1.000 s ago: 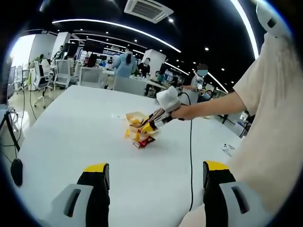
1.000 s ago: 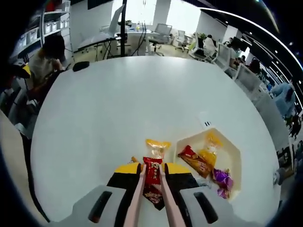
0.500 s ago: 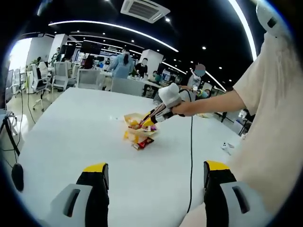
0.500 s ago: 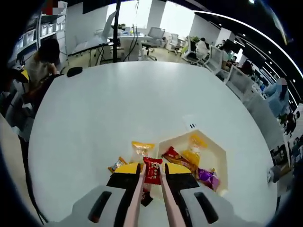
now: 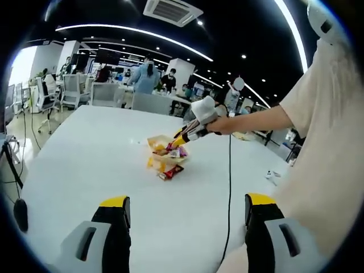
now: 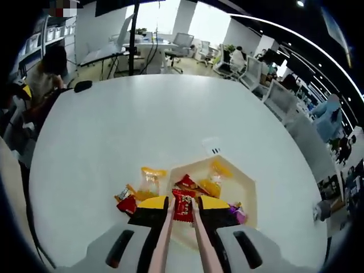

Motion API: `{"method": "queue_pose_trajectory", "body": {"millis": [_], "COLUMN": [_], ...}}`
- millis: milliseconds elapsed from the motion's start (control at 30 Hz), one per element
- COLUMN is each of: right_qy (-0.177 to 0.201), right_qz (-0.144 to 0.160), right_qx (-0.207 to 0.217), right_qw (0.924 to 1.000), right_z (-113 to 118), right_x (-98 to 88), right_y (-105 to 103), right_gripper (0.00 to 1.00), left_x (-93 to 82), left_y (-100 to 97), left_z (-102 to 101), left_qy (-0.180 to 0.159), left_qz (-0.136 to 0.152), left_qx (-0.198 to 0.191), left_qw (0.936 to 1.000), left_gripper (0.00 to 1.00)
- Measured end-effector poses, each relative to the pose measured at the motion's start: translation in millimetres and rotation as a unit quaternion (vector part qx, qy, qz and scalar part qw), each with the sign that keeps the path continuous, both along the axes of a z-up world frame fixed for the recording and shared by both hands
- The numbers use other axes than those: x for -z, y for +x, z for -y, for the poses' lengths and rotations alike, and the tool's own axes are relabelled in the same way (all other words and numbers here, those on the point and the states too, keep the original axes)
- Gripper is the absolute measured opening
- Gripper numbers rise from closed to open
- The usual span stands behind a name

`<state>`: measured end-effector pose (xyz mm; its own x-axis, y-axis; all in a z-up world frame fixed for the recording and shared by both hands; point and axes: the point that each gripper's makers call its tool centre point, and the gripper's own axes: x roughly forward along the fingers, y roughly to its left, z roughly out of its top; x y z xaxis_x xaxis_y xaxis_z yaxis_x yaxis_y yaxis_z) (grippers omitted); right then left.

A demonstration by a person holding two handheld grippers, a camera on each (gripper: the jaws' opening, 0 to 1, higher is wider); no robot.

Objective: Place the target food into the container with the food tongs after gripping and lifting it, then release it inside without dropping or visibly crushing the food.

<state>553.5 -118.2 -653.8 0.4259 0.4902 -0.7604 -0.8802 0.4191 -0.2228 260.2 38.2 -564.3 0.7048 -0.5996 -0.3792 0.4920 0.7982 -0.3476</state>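
Both tongs (image 6: 182,227) arms pinch red packet (image 6: 183,206) — seemingly above tray (image 6: 248,185).

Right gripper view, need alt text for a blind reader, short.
The right gripper clamps pink food tongs that pinch a red snack packet above a cream container of wrapped snacks. Left of the container, a yellow packet and a red packet lie on the round white table.

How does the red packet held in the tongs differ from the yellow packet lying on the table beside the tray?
The red packet is clamped between the tongs, lifted over the white tray; the yellow packet lies untouched on the table, outside the tray. The former is opaque red, the latter partly clear. Both are small wrapped snacks.
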Motion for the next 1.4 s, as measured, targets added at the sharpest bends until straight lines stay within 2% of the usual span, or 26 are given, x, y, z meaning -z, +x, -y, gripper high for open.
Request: {"method": "queue_pose_trajectory", "body": {"millis": [833, 1400], "right_qy": [-0.009, -0.011], "right_qz": [0.034, 0.036], "right_qx": [-0.001, -0.001], "right_qw": [0.9994, 0.9993], "right_z": [11.2, 11.1], "right_x": [-25.4, -26.9], "right_y": [40.0, 42.7], "right_gripper": [0.19, 0.21], "left_x": [0.6, 1.8], "left_y": [6.3, 4.8], "left_z": [3.8, 3.7], "left_qy": [-0.002, -0.002], "left_qz": [-0.002, -0.003], "left_qx": [0.007, 0.005], "left_qw": [1.0, 1.0], "left_gripper": [0.82, 0.82]}}
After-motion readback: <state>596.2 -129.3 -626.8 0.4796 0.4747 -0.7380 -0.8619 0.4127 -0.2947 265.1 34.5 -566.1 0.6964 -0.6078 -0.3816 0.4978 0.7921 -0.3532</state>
